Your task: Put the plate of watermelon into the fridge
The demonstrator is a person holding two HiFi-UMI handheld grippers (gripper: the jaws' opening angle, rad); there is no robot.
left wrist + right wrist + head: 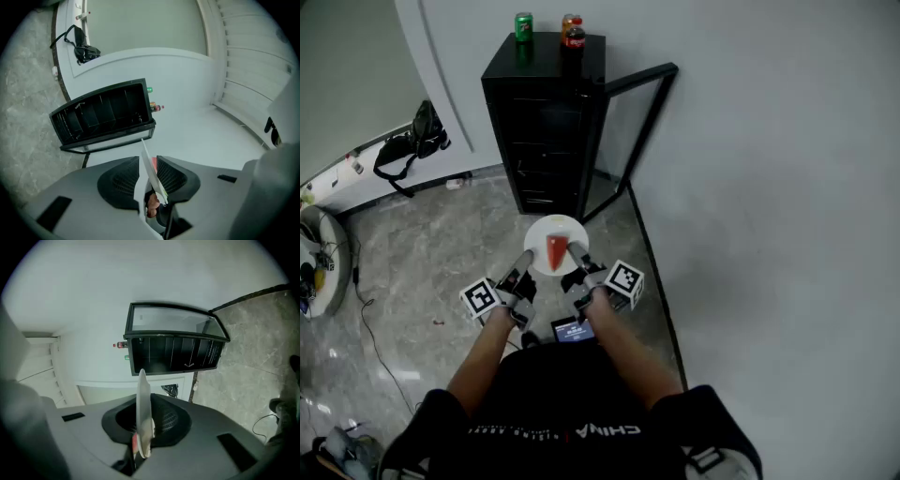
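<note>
Marble floor, white wall, black mini fridge [546, 122] with its door open. The left claw [528, 255] and right claw [575, 249] each clamp the white plate [551, 225], watermelon slice [556, 251] on it, well short of the fridge. To do: carry it in, set down, release.

The plate [542, 234] is showing white, the watermelon [556, 251] on it red. The fridge [544, 122] is showing black, carrying a green can [523, 26], a red can [574, 39] and what may be an orange can [570, 19] behind. The floor [412, 272] is showing grey marbled veining; the marker cubes [624, 278] are wearing black-and-white squares.
</note>
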